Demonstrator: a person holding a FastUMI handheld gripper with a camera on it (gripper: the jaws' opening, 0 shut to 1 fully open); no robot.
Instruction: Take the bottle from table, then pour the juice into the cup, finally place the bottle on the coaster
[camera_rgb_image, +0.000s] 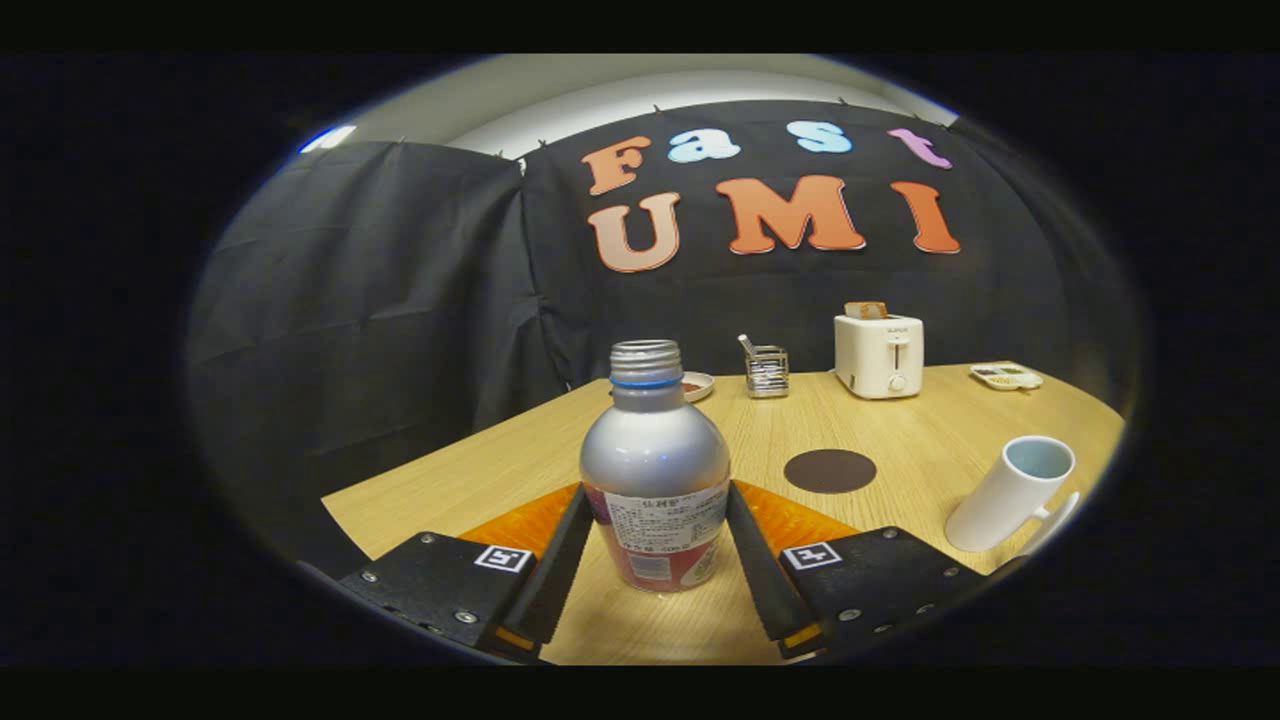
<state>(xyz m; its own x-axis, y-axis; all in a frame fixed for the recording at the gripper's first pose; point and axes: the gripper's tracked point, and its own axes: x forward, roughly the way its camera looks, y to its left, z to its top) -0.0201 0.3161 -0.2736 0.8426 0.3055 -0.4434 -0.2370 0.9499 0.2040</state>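
A silver bottle (655, 450) with a red lower label and no cap stands upright on the wooden table (500, 470). It sits between my fingers, and my gripper (658, 492) is shut on it: both black fingers press against its sides at label height. A round dark brown coaster (830, 470) lies flat on the table just beyond the right finger (752, 545). A white cup (1010, 495) with a handle stands farther right, near the table's edge, its open mouth showing.
At the back of the table stand a white toaster (878, 355) with bread in it, a small metal holder (767, 370), a little dish (697, 385) behind the bottle, and a flat tray (1005, 376) at the far right. Black cloth walls enclose the table.
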